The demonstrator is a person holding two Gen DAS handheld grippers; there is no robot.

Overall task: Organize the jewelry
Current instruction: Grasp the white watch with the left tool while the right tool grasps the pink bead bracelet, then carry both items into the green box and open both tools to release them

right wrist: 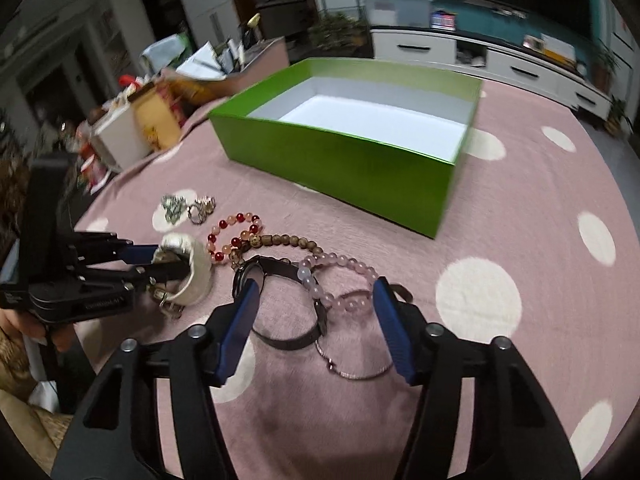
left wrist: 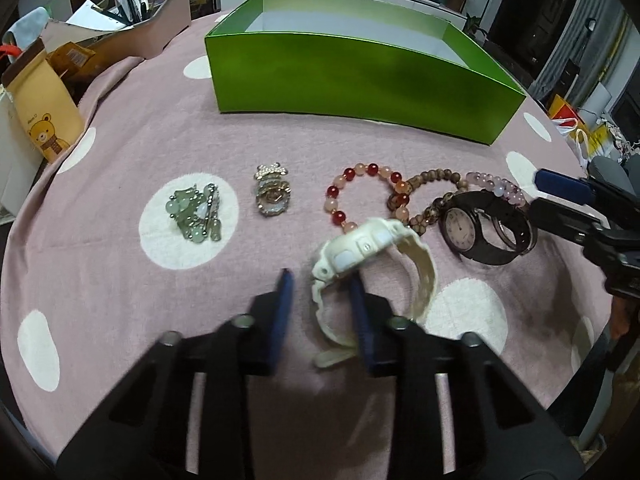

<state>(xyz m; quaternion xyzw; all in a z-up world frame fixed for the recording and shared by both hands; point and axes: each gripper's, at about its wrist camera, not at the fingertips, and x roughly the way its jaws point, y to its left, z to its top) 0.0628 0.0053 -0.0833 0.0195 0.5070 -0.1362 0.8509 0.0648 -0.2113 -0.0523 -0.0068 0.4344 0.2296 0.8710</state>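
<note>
My left gripper (left wrist: pixel 320 280) is open, with one finger inside the loop of a white watch (left wrist: pixel 372 248) and the other outside its strap. The watch also shows in the right wrist view (right wrist: pixel 188 268). My right gripper (right wrist: pixel 316 284) is open and empty above a dark watch (right wrist: pixel 280 300), a pink bead bracelet (right wrist: pixel 344 280) and a thin chain (right wrist: pixel 360 374). A red-and-peach bead bracelet (left wrist: pixel 360 196), a brown bead bracelet (left wrist: pixel 436 188), a jewelled piece (left wrist: pixel 272 196) and green bead jewelry (left wrist: pixel 196 212) lie on the cloth. An open green box (left wrist: pixel 360 80) stands behind them.
A pink cloth with white dots (left wrist: pixel 120 280) covers the table. A bear-print paper bag (left wrist: pixel 44 112) and a pink organiser with pens (left wrist: pixel 152 20) stand at the left edge. The box is white inside (right wrist: pixel 372 124).
</note>
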